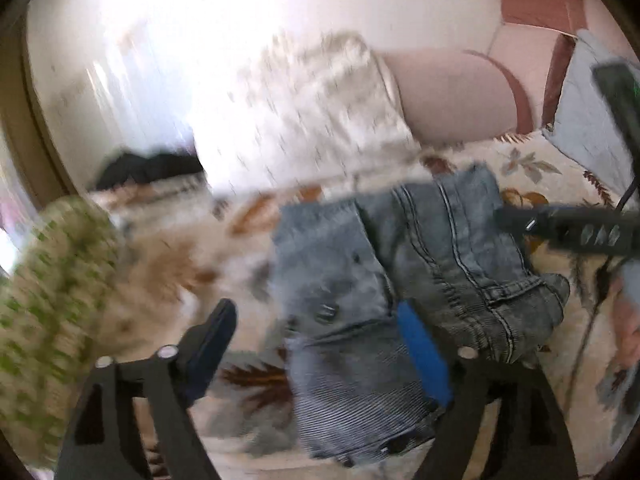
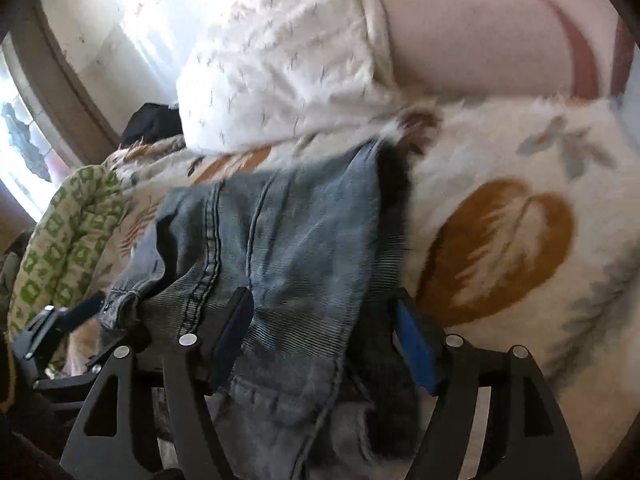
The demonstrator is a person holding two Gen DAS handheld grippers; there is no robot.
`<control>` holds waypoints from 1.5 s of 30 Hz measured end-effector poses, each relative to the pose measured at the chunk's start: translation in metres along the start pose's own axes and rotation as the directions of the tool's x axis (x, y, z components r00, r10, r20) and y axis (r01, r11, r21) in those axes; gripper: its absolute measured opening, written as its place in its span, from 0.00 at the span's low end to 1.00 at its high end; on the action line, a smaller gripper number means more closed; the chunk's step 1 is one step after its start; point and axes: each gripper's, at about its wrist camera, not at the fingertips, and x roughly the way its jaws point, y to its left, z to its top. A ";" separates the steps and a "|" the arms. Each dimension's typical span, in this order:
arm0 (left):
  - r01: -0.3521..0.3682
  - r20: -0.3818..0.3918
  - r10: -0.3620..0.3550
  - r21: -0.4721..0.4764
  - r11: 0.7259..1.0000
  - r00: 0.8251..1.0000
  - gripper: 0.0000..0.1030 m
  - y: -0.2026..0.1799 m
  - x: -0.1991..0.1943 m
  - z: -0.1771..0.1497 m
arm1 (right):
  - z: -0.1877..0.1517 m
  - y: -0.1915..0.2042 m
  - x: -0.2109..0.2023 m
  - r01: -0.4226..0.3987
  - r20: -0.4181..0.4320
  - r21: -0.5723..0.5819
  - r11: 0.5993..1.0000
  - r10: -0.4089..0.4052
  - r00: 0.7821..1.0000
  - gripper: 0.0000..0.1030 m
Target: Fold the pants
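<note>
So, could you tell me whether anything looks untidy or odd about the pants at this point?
Yes. The jeans lie bunched and crooked on the blanket, with layers overlapping unevenly rather than edge to edge. A corner near the left gripper curls up. Denim sits between the open fingers of the right gripper.

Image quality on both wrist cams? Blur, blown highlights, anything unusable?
Left wrist view: heavy motion blur, worst on the green patterned cloth; window side blown out white; jeans readable. Right wrist view: milder blur, jeans seams sharp, white pillow partly overexposed. Both show fisheye edge curvature.
</note>
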 end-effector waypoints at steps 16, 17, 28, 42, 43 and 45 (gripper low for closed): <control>-0.048 0.157 0.076 -0.177 0.983 0.985 1.00 0.002 -0.121 -0.005 | -0.075 0.025 -0.176 0.099 0.435 -0.047 0.994 -0.069 0.898 0.81; -0.045 0.161 0.075 -0.183 0.982 0.984 1.00 0.002 -0.126 -0.007 | -0.081 0.026 -0.180 0.101 0.434 -0.051 0.994 -0.069 0.898 0.81; -0.053 0.172 0.093 -0.224 0.973 0.981 1.00 0.015 -0.144 -0.025 | -0.118 0.054 -0.189 0.133 0.482 -0.117 0.984 -0.061 0.874 0.82; -0.061 0.130 0.097 -0.261 0.963 0.987 1.00 0.038 -0.124 -0.032 | -0.121 0.077 -0.152 0.189 0.459 -0.176 0.966 -0.090 0.884 0.82; -0.058 0.130 0.095 -0.260 0.964 0.987 1.00 0.038 -0.123 -0.031 | -0.121 0.077 -0.151 0.188 0.457 -0.176 0.966 -0.089 0.885 0.82; -0.060 0.131 0.097 -0.258 0.964 0.987 1.00 0.038 -0.121 -0.031 | -0.120 0.077 -0.149 0.189 0.455 -0.176 0.966 -0.091 0.886 0.82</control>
